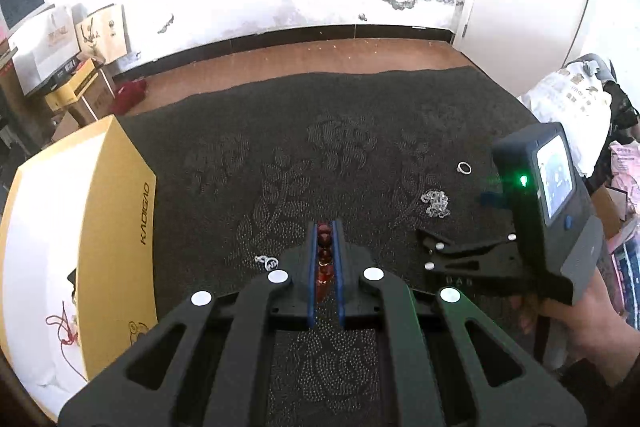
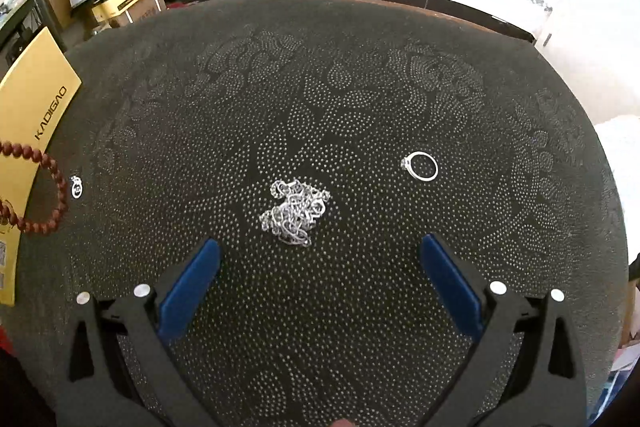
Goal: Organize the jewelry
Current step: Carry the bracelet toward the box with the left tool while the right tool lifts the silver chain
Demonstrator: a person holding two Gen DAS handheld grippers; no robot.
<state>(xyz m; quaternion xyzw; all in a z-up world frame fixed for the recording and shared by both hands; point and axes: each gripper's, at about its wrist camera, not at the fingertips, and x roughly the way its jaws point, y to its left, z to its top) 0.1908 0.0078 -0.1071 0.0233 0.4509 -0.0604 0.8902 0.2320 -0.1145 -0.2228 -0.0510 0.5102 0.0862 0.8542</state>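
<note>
My left gripper (image 1: 325,227) is shut on a red-brown bead bracelet (image 1: 324,251), held above the dark mat; the bracelet also shows hanging at the left edge of the right wrist view (image 2: 52,187). A yellow box (image 1: 116,211) lies to its left, with a red string item (image 1: 60,327) on its white inside. My right gripper (image 2: 320,247) is open just short of a tangled silver chain (image 2: 294,213). A silver ring (image 2: 421,166) lies to the chain's right. A small silver earring (image 2: 76,186) lies at the left near the box (image 2: 36,99).
The dark beaded mat (image 2: 360,87) covers the table. Boxes and bags (image 1: 60,59) are stacked on the floor at far left. Bags and clothes (image 1: 580,95) sit at the right. In the left wrist view, the chain (image 1: 436,203), ring (image 1: 464,168) and earring (image 1: 266,261) show.
</note>
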